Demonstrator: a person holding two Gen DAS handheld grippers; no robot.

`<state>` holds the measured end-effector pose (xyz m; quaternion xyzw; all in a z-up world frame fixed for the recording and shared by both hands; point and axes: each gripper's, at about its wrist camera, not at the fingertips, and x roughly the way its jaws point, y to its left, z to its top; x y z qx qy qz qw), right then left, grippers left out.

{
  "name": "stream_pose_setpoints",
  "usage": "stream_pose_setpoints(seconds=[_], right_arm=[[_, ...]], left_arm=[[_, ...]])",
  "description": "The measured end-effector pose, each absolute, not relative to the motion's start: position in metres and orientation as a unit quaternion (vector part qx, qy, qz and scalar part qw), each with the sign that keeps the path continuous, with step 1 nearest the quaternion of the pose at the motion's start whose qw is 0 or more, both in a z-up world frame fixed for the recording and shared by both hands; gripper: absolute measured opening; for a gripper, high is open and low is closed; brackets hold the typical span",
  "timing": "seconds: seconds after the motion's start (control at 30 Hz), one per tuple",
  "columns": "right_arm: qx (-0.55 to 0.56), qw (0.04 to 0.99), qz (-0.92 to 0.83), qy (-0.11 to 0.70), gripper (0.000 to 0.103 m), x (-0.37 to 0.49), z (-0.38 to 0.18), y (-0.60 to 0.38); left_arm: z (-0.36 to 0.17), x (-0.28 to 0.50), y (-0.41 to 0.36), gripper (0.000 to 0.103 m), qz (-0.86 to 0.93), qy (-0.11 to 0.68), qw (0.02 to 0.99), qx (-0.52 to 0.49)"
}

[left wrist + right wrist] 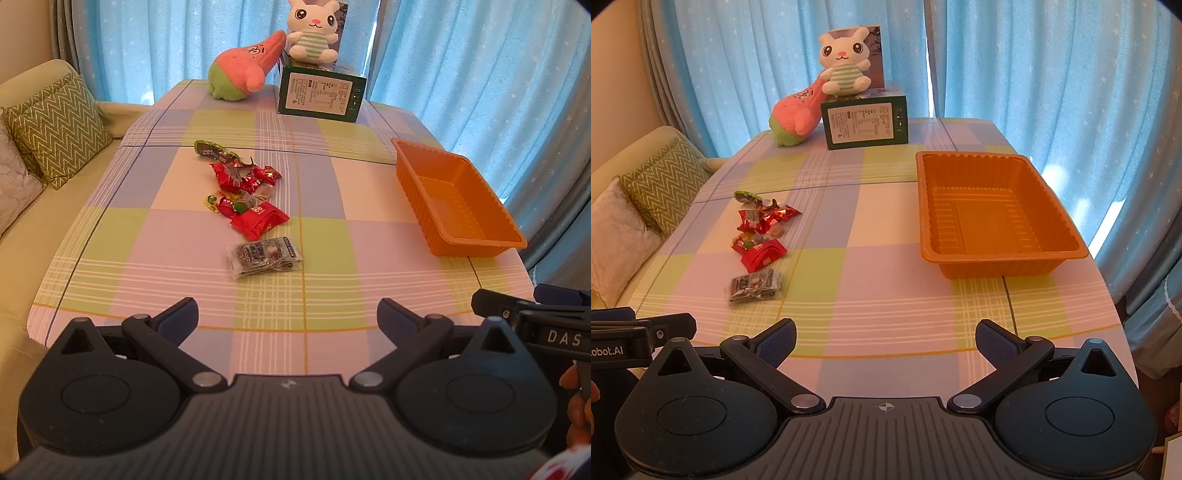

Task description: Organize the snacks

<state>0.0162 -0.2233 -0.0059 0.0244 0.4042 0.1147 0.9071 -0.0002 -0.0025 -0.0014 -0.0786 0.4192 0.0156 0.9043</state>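
Both claws (288, 317) (885, 341) wide and empty above the table's near edge (886, 354), snack packets (247, 201) left, orange tray (993, 218) right.

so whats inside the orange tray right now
Nothing: the orange tray shows only its bare ribbed floor. The snack packets all lie on the tablecloth to its left. The near wall's inner face is hidden.

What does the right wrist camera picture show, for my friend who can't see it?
An empty orange tray sits on a checked tablecloth, with a pile of snack packets lying apart to its left. The open right gripper hovers in front, holding nothing. At the back, a bunny toy sits on a green box.
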Motion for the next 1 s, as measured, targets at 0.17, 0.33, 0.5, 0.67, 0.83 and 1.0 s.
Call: stream_pose_setpoints(seconds=[0.17, 0.33, 0.5, 0.67, 0.83, 1.0], right_arm=[[0.024, 0.907, 0.115, 0.405, 0.103, 0.0176, -0.0060, -0.2242], [0.023, 0.907, 0.113, 0.404, 0.103, 0.0165, -0.0063, -0.2245], [0.022, 0.907, 0.113, 0.404, 0.103, 0.0180, -0.0073, -0.2227], [0.022, 0.907, 0.113, 0.404, 0.103, 0.0182, -0.0074, -0.2228], [0.022, 0.907, 0.114, 0.404, 0.103, 0.0183, -0.0077, -0.2229], [0.023, 0.907, 0.113, 0.404, 0.103, 0.0183, -0.0076, -0.2231]], left_arm=[[-0.0010, 0.0002, -0.0025, 0.102, 0.016, 0.419, 0.905, -0.078], [-0.0006, 0.0008, -0.0030, 0.102, 0.016, 0.419, 0.905, -0.077], [-0.0007, 0.0008, -0.0030, 0.102, 0.016, 0.419, 0.905, -0.077], [-0.0009, 0.0011, -0.0032, 0.102, 0.017, 0.419, 0.905, -0.078], [-0.0011, 0.0012, -0.0034, 0.102, 0.016, 0.419, 0.905, -0.077], [-0.0010, 0.0010, -0.0037, 0.102, 0.016, 0.418, 0.905, -0.078]])
